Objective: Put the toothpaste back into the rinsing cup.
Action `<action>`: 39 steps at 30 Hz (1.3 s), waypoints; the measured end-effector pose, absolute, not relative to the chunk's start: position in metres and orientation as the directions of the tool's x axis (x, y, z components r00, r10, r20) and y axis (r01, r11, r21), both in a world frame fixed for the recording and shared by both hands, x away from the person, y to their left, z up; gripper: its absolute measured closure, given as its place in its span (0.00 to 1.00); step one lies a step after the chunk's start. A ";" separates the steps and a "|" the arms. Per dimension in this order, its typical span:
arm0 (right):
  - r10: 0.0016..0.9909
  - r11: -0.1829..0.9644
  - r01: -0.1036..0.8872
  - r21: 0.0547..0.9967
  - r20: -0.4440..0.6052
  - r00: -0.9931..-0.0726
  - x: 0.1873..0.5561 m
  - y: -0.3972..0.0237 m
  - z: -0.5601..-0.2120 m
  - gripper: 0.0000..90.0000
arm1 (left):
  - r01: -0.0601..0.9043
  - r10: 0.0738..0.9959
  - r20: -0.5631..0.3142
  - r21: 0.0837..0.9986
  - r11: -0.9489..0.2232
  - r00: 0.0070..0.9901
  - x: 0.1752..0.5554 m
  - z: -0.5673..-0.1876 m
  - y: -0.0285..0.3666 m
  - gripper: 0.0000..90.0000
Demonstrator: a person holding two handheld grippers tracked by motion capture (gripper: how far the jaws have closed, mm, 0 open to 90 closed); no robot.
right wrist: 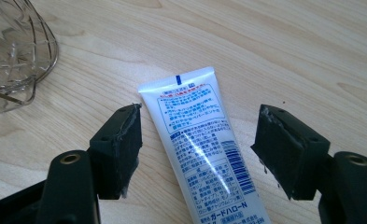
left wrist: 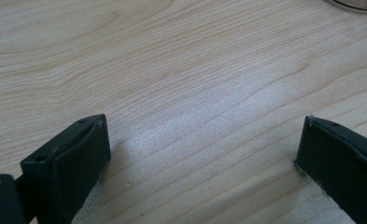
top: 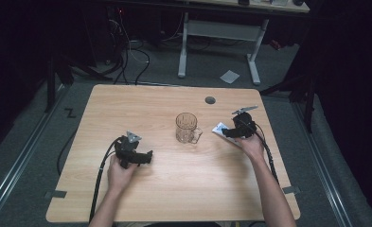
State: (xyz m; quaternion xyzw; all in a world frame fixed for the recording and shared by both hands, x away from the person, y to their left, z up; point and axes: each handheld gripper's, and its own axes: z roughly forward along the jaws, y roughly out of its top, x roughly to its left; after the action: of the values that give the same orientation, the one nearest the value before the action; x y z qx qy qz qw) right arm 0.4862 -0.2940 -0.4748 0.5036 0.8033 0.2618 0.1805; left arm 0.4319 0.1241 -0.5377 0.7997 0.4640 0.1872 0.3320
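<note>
A clear glass mug (top: 187, 128) with a handle stands upright near the middle of the wooden table (top: 141, 109); its edge also shows as the mug (right wrist: 13, 51). A white tube (right wrist: 202, 149) with blue and red print lies flat on the table, seen from above as the tube (top: 220, 128) right of the mug. My right gripper (right wrist: 200, 140) is open, its jaws either side of the tube without touching it; from above it is the right gripper (top: 232, 133). My left gripper (left wrist: 204, 149) is open over bare wood, at the left gripper (top: 149, 157) left of the mug.
A round grey grommet (top: 210, 100) sits in the table near its far edge. Beyond the table stand a white desk frame (top: 219, 33) and loose cables (top: 127, 52) on the grey floor. A paper scrap (top: 229, 76) lies there too.
</note>
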 end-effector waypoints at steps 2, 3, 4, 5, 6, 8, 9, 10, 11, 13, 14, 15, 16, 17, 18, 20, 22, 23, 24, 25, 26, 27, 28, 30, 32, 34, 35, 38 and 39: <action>0.905 0.352 0.719 0.599 -0.022 -0.425 0.488 -0.293 -0.475 0.35 | 0.618 0.867 -0.008 0.705 -0.349 0.499 0.432 -0.538 0.124 0.03; 0.905 0.352 0.719 0.599 -0.022 -0.425 0.488 -0.293 -0.475 0.35 | 0.618 0.867 -0.008 0.705 -0.349 0.499 0.432 -0.538 0.124 0.03; 0.902 0.357 0.716 0.600 -0.023 -0.431 0.489 -0.293 -0.476 0.36 | 0.618 0.866 -0.009 0.705 -0.349 0.499 0.432 -0.538 0.124 0.03; 0.902 0.358 0.718 0.597 -0.023 -0.430 0.489 -0.293 -0.476 0.36 | 0.618 0.866 -0.008 0.705 -0.349 0.499 0.432 -0.538 0.124 0.03; 0.901 0.365 0.720 0.590 -0.029 -0.433 0.489 -0.292 -0.476 0.36 | 0.618 0.867 -0.008 0.705 -0.349 0.499 0.432 -0.538 0.124 0.03; 0.900 0.377 0.725 0.576 -0.041 -0.435 0.491 -0.290 -0.478 0.36 | 0.618 0.867 -0.009 0.705 -0.349 0.499 0.432 -0.538 0.124 0.03; 0.898 0.385 0.728 0.567 -0.049 -0.437 0.492 -0.290 -0.480 0.36 | 0.618 0.867 -0.009 0.705 -0.349 0.499 0.432 -0.538 0.124 0.04; 0.898 0.385 0.728 0.567 -0.049 -0.437 0.492 -0.290 -0.480 0.36 | 0.618 0.867 -0.008 0.705 -0.349 0.499 0.432 -0.538 0.124 0.04; 0.897 0.389 0.730 0.563 -0.051 -0.439 0.492 -0.290 -0.481 0.36 | 0.618 0.867 -0.008 0.705 -0.349 0.499 0.432 -0.538 0.124 0.04; 0.896 0.391 0.734 0.555 -0.048 -0.441 0.493 -0.290 -0.483 0.37 | 0.618 0.867 -0.008 0.705 -0.349 0.499 0.432 -0.538 0.124 0.04; 0.896 0.390 0.736 0.553 -0.045 -0.441 0.494 -0.290 -0.484 0.38 | 0.618 0.867 -0.008 0.705 -0.349 0.498 0.432 -0.538 0.124 0.04; 0.897 0.389 0.737 0.552 -0.044 -0.441 0.494 -0.290 -0.484 0.38 | 0.618 0.867 -0.008 0.705 -0.348 0.499 0.432 -0.538 0.124 0.04; 0.897 0.387 0.738 0.552 -0.040 -0.441 0.494 -0.290 -0.485 0.38 | 0.618 0.867 -0.008 0.705 -0.348 0.498 0.432 -0.538 0.124 0.04; 0.897 0.387 0.741 0.549 -0.040 -0.439 0.495 -0.290 -0.486 0.38 | 0.618 0.867 -0.009 0.706 -0.347 0.498 0.432 -0.538 0.124 0.04; 0.897 0.389 0.743 0.545 -0.040 -0.440 0.495 -0.290 -0.487 0.38 | 0.617 0.867 -0.009 0.706 -0.347 0.498 0.432 -0.538 0.124 0.04; 0.895 0.397 0.744 0.537 -0.045 -0.445 0.496 -0.289 -0.489 0.39 | 0.618 0.867 -0.009 0.706 -0.347 0.498 0.432 -0.538 0.124 0.04; 0.894 0.402 0.748 0.529 -0.048 -0.446 0.496 -0.289 -0.490 0.39 | 0.617 0.867 -0.009 0.706 -0.347 0.498 0.432 -0.538 0.124 0.04; 0.895 0.399 0.750 0.527 -0.045 -0.444 0.497 -0.288 -0.491 0.39 | 0.618 0.867 -0.009 0.706 -0.347 0.498 0.432 -0.538 0.124 0.04; 0.893 0.405 0.749 0.525 -0.050 -0.448 0.497 -0.288 -0.491 0.39 | 0.617 0.868 -0.008 0.707 -0.347 0.497 0.432 -0.538 0.124 0.04; 0.892 0.410 0.749 0.521 -0.059 -0.447 0.497 -0.287 -0.492 0.40 | 0.617 0.868 -0.008 0.707 -0.347 0.497 0.431 -0.538 0.124 0.04; 0.891 0.415 0.745 0.523 -0.067 -0.449 0.497 -0.286 -0.492 0.41 | 0.617 0.868 -0.008 0.707 -0.347 0.497 0.431 -0.538 0.124 0.04; 0.889 0.423 0.741 0.521 -0.079 -0.451 0.496 -0.285 -0.492 0.42 | 0.617 0.868 -0.008 0.707 -0.347 0.497 0.431 -0.538 0.124 0.04; 0.885 0.433 0.738 0.518 -0.089 -0.456 0.497 -0.285 -0.493 0.42 | 0.617 0.868 -0.008 0.707 -0.347 0.497 0.431 -0.538 0.124 0.04; 0.883 0.441 0.738 0.511 -0.098 -0.459 0.497 -0.284 -0.492 0.43 | 0.617 0.868 -0.008 0.707 -0.347 0.497 0.431 -0.538 0.124 0.04; 0.882 0.443 0.741 0.506 -0.097 -0.461 0.498 -0.284 -0.492 0.43 | 0.616 0.868 -0.008 0.707 -0.347 0.497 0.431 -0.538 0.124 0.04; 0.882 0.444 0.742 0.502 -0.098 -0.461 0.499 -0.284 -0.492 0.44 | 0.616 0.868 -0.008 0.707 -0.347 0.497 0.431 -0.538 0.124 0.04; 0.883 0.444 0.747 0.495 -0.098 -0.460 0.500 -0.283 -0.493 0.44 | 0.616 0.867 -0.008 0.707 -0.347 0.497 0.431 -0.538 0.124 0.04; 0.879 0.451 0.747 0.489 -0.101 -0.465 0.500 -0.284 -0.495 0.43 | 0.616 0.868 -0.008 0.707 -0.347 0.497 0.431 -0.538 0.124 0.04; 0.882 0.443 0.751 0.489 -0.089 -0.462 0.501 -0.285 -0.495 0.43 | 0.616 0.868 -0.008 0.707 -0.347 0.497 0.431 -0.538 0.124 0.04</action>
State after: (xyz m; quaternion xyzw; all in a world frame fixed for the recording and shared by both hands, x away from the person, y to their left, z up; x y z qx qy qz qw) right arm 0.5013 -0.2852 -0.4953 0.4904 0.8327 0.1946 0.1682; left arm 0.4314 0.1243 -0.5378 0.7986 0.4645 0.1886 0.3330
